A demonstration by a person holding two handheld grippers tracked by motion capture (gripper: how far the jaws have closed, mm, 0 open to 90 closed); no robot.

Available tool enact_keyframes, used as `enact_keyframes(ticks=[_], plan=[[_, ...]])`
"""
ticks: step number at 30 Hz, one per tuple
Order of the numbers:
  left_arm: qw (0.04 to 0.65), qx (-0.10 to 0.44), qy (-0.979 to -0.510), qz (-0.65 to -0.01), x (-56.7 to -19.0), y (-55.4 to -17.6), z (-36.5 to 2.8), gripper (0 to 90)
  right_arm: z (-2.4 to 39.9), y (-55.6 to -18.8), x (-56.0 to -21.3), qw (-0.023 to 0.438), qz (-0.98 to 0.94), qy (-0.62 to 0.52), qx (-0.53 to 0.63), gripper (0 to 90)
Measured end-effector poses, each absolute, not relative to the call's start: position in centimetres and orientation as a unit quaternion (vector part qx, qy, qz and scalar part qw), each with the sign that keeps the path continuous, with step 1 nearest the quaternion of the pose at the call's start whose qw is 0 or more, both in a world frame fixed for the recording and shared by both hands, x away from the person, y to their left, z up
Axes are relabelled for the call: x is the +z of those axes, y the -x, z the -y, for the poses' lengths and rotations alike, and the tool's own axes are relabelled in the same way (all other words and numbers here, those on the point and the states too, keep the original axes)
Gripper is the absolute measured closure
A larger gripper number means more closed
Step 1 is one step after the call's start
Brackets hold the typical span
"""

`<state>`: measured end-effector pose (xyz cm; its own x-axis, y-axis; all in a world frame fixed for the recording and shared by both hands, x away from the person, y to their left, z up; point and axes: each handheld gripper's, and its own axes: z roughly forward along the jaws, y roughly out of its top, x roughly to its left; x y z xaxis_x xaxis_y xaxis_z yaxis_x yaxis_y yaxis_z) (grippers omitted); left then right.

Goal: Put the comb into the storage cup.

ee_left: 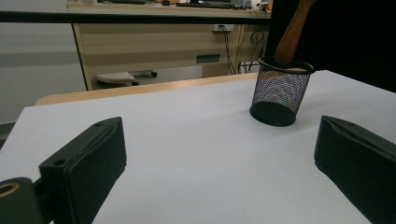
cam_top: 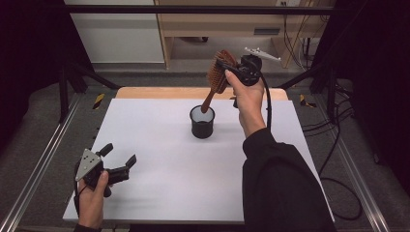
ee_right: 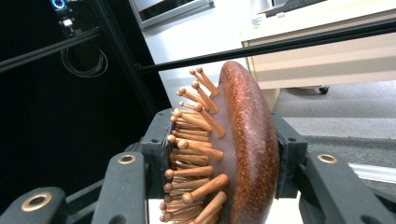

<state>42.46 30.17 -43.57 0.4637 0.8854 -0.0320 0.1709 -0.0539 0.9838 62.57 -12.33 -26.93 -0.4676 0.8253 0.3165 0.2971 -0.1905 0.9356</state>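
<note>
A wooden hairbrush (cam_top: 218, 72) with wooden bristle pins hangs tilted above a black mesh cup (cam_top: 202, 123) at the table's middle back. Its handle tip (ee_left: 292, 37) dips into the cup's mouth. My right gripper (cam_top: 223, 67) is shut on the brush head (ee_right: 243, 154), one jaw against the pins and the other against the rounded back. My left gripper (cam_top: 118, 157) rests low at the table's front left, held by a hand, jaws wide open with nothing between them. In the left gripper view the mesh cup (ee_left: 280, 91) stands ahead to the right.
The white table top (cam_top: 159, 159) has a wooden strip along its far edge. Metal frame rails run along both sides. A wooden cabinet (cam_top: 222, 24) and cables stand beyond the table.
</note>
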Motion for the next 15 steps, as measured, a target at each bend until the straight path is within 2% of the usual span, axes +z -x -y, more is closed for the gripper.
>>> enact_keyframes(ticks=[15], plan=[[0.555, 0.322, -0.651, -0.404, -43.5, -42.5, -30.2, 2.5, 10.8, -62.8, -28.5, 0.2, -0.628, -0.463, 0.592, 51.2]])
